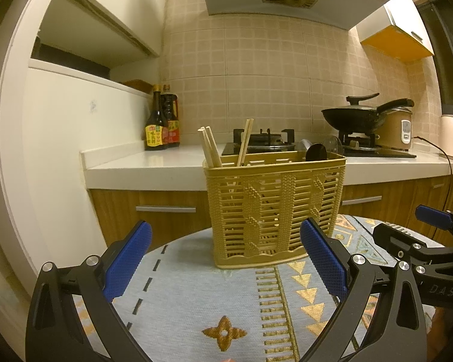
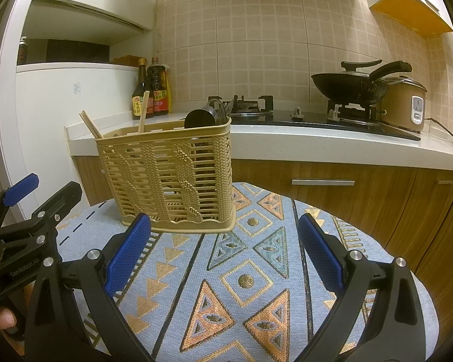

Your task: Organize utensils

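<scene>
A tan woven plastic utensil basket [image 1: 274, 208] [image 2: 172, 175] stands upright on a round table with a patterned blue cloth [image 1: 196, 298] [image 2: 250, 271]. Wooden chopsticks [image 1: 211, 147] [image 2: 90, 125] stick out of its left end. Dark utensils, one with a round black end [image 1: 315, 152] [image 2: 199, 118], rise from its right end. My left gripper [image 1: 226, 259] hangs open just in front of the basket, nothing between its blue pads. My right gripper [image 2: 225, 250] is open too, to the basket's front right, and empty. Each gripper shows at the edge of the other's view.
Behind the table runs a white kitchen counter [image 1: 154, 166] over wooden drawers. On it stand sauce bottles [image 1: 161, 120], a gas hob [image 1: 262, 141], a black wok [image 1: 356, 117], a rice cooker [image 1: 398, 129] and a kettle [image 1: 451, 135]. A white wall block stands at left.
</scene>
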### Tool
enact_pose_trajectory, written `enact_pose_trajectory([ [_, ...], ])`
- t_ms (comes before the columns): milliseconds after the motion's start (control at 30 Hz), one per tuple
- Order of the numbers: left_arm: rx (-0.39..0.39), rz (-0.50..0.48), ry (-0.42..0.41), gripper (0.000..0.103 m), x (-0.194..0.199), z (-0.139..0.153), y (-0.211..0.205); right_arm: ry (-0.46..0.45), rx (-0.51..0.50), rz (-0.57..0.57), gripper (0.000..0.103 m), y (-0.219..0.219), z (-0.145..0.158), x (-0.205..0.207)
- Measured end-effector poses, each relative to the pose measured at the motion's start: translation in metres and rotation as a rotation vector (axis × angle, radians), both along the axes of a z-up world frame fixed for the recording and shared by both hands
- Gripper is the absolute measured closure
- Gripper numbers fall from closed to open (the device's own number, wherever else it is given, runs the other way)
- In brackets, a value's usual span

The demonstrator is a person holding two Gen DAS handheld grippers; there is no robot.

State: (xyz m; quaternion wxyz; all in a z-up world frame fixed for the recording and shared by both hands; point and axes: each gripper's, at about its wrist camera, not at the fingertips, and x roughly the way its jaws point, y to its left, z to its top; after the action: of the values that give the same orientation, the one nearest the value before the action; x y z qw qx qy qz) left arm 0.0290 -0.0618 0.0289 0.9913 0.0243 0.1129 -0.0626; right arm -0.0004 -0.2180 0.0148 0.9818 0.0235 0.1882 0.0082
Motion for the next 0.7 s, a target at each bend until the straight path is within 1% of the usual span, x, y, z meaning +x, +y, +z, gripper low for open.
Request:
enact_pose_trajectory([
  [233,-0.002,0.000,-0.003,0.008,-0.0010,0.0005,0.0006,0.003,0.001,0.000,0.010,-0.0005,-0.0005,0.0008],
  [700,0.023,0.004,0.005,0.008,-0.0010,-0.0002,-0.0053,0.011,-0.001,0.002,0.010,-0.0001,-0.0006,0.0024],
])
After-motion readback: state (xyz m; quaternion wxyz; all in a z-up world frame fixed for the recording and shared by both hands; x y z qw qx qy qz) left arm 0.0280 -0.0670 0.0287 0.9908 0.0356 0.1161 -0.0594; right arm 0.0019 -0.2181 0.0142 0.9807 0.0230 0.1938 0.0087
